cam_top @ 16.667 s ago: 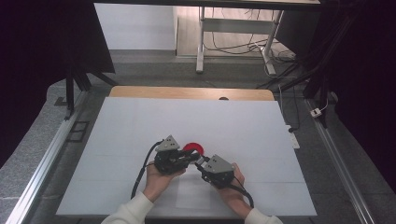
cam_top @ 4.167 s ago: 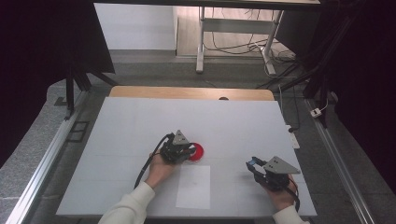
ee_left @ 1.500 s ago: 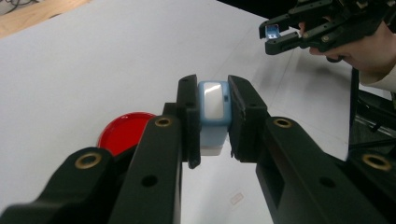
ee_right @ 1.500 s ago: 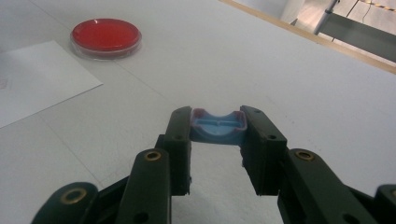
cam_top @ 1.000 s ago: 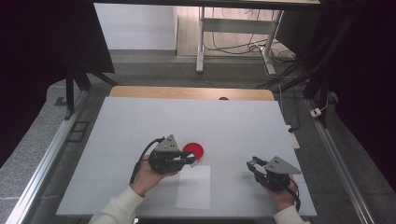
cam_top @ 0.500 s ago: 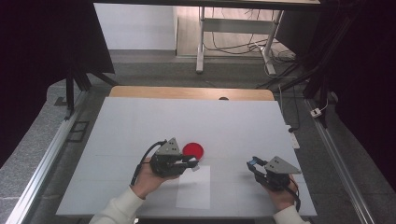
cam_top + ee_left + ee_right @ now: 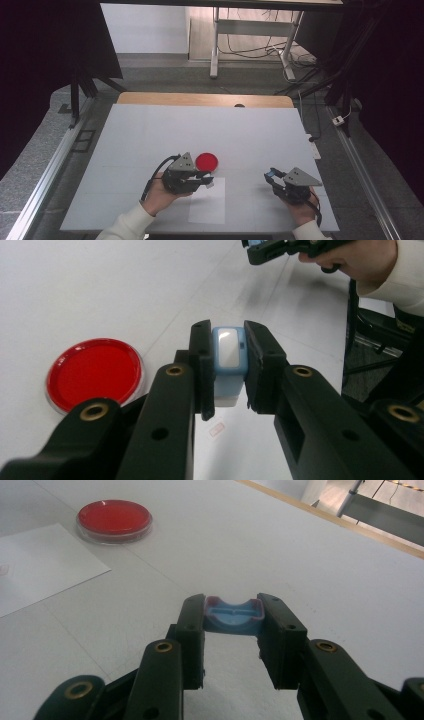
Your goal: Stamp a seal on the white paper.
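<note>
Two grippers: held one in each hand, low over the white bench [image 7: 150, 130]
Left gripper [image 7: 206, 179]: clamped on the stamp [image 7: 228, 360]; jaws pressed against its two sides
Stamp: light blue body with a pale window on top and a white lower part; upright between the jaws, lifted just above the paper sheet [image 7: 209, 205]
Paper sheet: flat on the bench, near edge toward the person; small faint reddish mark [image 7: 217, 429] seen under the left gripper
Red ink pad [image 7: 206, 161]: round, in a clear rimmed dish; on the bench just beyond the sheet's far edge and just beside the left gripper, not touched
Right gripper [image 7: 272, 176]: closed on the blue cap [image 7: 233, 614], well apart from the left gripper and off the sheet
Blue cap: shallow, hollow side turned up, with a reddish tint along its rim; pinched at both ends
Left hand [image 7: 161, 192]: wrapped around the gripper body, white sleeve at the bottom edge
Right hand [image 7: 300, 209]: same hold, near the bench's front right
Bench far edge: wooden strip [image 7: 200, 99] along it
</note>
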A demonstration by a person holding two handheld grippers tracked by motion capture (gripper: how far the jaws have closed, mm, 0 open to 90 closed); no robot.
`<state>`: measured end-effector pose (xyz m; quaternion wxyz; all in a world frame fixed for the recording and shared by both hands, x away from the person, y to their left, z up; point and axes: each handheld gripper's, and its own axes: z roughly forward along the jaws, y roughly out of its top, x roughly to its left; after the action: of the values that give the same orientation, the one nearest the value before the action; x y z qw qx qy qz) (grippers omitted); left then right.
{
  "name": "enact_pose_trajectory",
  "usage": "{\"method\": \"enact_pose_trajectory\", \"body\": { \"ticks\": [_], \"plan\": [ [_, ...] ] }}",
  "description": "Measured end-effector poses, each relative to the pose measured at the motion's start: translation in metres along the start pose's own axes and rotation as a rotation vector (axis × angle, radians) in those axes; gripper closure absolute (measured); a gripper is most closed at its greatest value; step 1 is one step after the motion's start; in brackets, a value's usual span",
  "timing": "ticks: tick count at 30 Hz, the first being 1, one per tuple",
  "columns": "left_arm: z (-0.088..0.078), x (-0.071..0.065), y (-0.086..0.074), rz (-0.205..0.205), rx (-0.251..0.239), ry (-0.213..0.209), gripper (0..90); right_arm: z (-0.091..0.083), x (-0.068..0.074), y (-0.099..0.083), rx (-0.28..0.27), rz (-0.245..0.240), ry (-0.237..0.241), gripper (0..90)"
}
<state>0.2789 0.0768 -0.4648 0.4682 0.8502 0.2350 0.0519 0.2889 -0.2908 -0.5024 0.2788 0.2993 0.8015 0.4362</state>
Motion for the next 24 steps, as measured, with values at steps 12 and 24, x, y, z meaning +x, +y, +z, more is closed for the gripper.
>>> {"method": "enact_pose_trajectory", "body": {
  "ticks": [12, 24],
  "plan": [
    [0.008, -0.005, -0.009, 0.012, 0.022, 0.008, 75.5, 0.0, 0.0, 0.0, 0.003, -0.004, -0.001, 64.3],
    [0.018, -0.003, -0.017, 0.02, 0.048, 0.026, 75.6, 0.0, 0.0, -0.001, 0.006, -0.005, -0.001, 64.3]
  ]
}}
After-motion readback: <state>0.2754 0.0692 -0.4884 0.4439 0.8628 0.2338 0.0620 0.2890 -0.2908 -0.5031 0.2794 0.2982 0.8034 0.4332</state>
